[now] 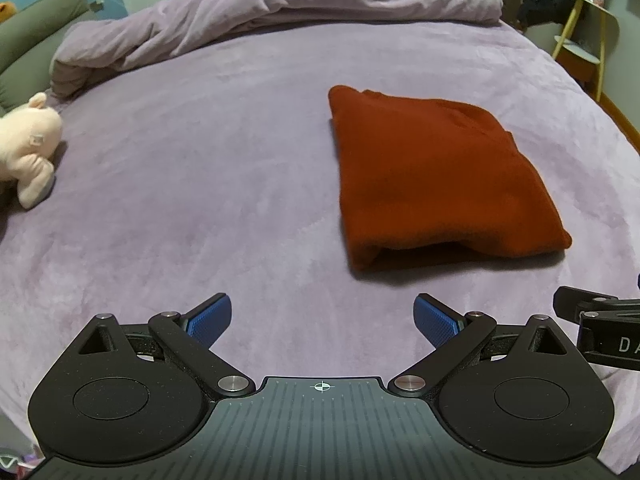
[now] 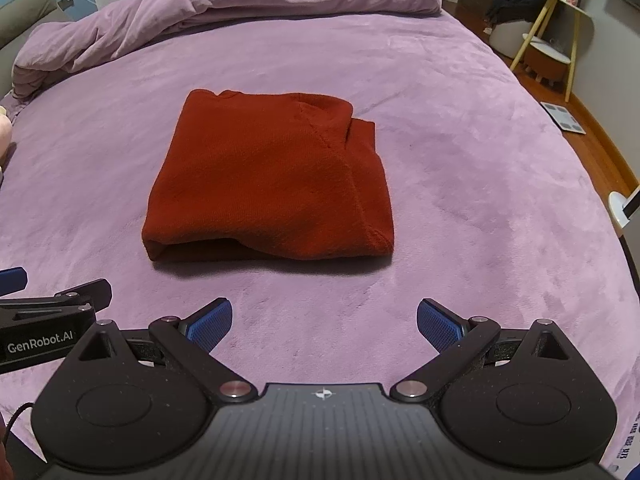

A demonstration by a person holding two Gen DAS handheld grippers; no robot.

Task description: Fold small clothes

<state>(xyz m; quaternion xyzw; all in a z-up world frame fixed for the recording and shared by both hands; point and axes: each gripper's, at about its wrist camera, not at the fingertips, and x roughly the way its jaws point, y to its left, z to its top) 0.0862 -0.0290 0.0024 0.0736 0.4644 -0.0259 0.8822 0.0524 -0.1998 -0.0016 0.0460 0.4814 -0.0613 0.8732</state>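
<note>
1. One red knit garment (image 2: 268, 176), already folded into a thick rectangular bundle, lying flat on the purple bedspread (image 2: 460, 160), ahead of both grippers and touching neither.
2. Left gripper (image 1: 322, 316) released, blue pads spread wide over bare bedspread, nothing between them; bundle ahead and to its right in the left wrist view (image 1: 436, 176).
3. Right gripper (image 2: 324, 318) likewise released and empty, pads wide apart, bundle ahead and slightly to its left.
4. Judged soft and limp: fuzzy knit surface, rounded edges, near edge sagging open in a dark pocket between layers. Probably light, not fragile, not slippery; likely to cling to the plush bedspread and drag rather than slide.
5. Several layers stacked, so likely to splay or unfold if lifted by the top layer alone.
6. Best hold, as a guess: pinch through all layers at the two near corners, one gripper per corner, or at the firmer folded left edge.
7. Seam ridge running down the right side, with a stepped layer at the far right corner: uneven thickness there, so a poorer place to grip.
8. Rumpled duvet (image 2: 240, 4) well beyond, clear of the work.
</note>
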